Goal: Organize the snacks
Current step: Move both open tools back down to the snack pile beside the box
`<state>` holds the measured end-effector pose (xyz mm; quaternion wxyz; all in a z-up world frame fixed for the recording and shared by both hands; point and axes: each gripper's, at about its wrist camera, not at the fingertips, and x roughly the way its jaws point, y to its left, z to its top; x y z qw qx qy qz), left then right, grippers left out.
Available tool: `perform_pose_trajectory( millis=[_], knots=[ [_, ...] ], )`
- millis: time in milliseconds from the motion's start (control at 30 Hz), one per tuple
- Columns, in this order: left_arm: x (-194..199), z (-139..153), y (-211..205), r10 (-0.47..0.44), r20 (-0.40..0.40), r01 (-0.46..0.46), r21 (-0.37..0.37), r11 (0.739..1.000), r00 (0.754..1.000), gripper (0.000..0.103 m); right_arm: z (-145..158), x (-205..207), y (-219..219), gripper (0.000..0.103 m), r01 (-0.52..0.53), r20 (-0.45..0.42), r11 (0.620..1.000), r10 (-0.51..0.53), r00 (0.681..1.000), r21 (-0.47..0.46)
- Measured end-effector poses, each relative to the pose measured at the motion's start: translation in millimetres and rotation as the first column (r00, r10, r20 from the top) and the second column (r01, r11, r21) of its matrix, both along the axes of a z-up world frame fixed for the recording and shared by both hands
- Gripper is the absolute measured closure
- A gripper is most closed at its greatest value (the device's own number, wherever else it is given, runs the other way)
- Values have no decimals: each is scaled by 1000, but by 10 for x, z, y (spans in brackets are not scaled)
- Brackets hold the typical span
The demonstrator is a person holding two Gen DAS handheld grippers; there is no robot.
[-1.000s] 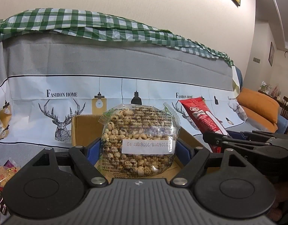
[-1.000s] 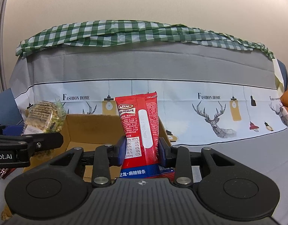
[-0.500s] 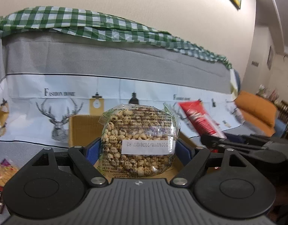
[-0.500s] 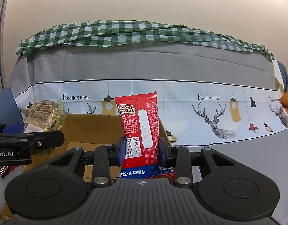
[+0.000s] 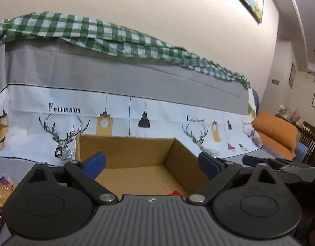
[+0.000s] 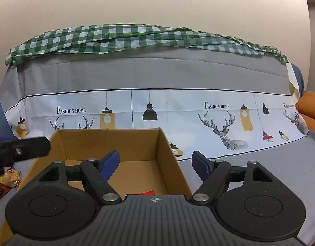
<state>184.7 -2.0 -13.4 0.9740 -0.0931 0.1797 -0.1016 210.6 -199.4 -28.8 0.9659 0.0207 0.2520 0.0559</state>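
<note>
An open cardboard box (image 5: 184, 164) stands on the grey cloth; it also shows in the right wrist view (image 6: 167, 155). My left gripper (image 5: 152, 164) is open and empty above the box. My right gripper (image 6: 156, 163) is open and empty over the box's right wall. A red corner of the red snack pack (image 6: 148, 192) shows on the box floor, also in the left wrist view (image 5: 175, 193). The clear bag of puffed snacks is hidden. The left gripper's finger (image 6: 22, 149) shows at the left of the right wrist view. The right gripper (image 5: 280, 164) shows at the right of the left wrist view.
Loose snack packets (image 5: 1, 190) lie on the cloth left of the box, also in the right wrist view (image 6: 7, 179). A sofa back draped with deer-print cloth (image 6: 218, 112) and a green checked cloth (image 6: 116, 37) rises behind. An orange cushion (image 5: 276, 135) lies far right.
Both grippers have opened. The puffed snack bag has left the left gripper and the red pack has left the right gripper; the red pack now lies in the box.
</note>
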Motion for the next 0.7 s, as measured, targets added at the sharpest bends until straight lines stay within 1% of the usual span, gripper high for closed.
perform_pose_trajectory(
  millis=[33,67,100,133,167,200,300,333,400,467,533,600,633,700],
  knots=[
    [-12,2,27,-15,-9,15,-6,1000,1000,18,0,-2,9,28,-4,2,1000,4,1000,-1],
    [-19,5,44,-34,-23,34,-12,999,999,31,1,-11,19,31,-6,6,1000,6,1000,-2],
    [-28,1,78,-64,-44,63,-24,998,997,42,7,-18,31,35,-10,11,1000,10,1000,-1],
    [-44,-1,112,-78,-55,77,-34,996,995,47,11,-25,39,38,-13,14,1000,13,1000,2],
    [-69,1,148,-84,-60,82,-41,996,995,58,14,-31,48,46,-16,16,1000,16,1000,8],
    [-101,5,189,-87,-62,85,-40,996,994,64,20,-38,57,54,-21,16,1000,21,1000,22],
    [-221,36,313,-77,-68,77,-10,997,995,64,37,-53,79,65,-33,14,997,32,999,66],
    [-259,48,372,-71,-77,71,-2,998,995,64,44,-61,89,66,-34,14,996,33,999,82],
    [-301,70,514,-57,-110,57,-3,998,992,64,58,-85,125,67,-35,10,993,34,999,116],
    [-358,95,691,-29,-147,34,25,999,989,64,62,-107,173,67,-41,-1,988,41,999,149],
    [-450,121,888,-5,-170,21,91,996,986,63,71,-130,239,67,-52,-9,982,55,998,180],
    [-534,122,1080,40,-178,-14,146,989,983,63,87,-156,316,67,-78,-9,973,82,997,215],
    [-575,94,1214,74,-191,-45,154,987,979,63,94,-172,362,67,-91,-8,969,95,995,229],
    [-640,3,1444,140,-213,-114,130,985,967,63,111,-206,467,67,-122,-1,961,126,992,249]
  ],
)
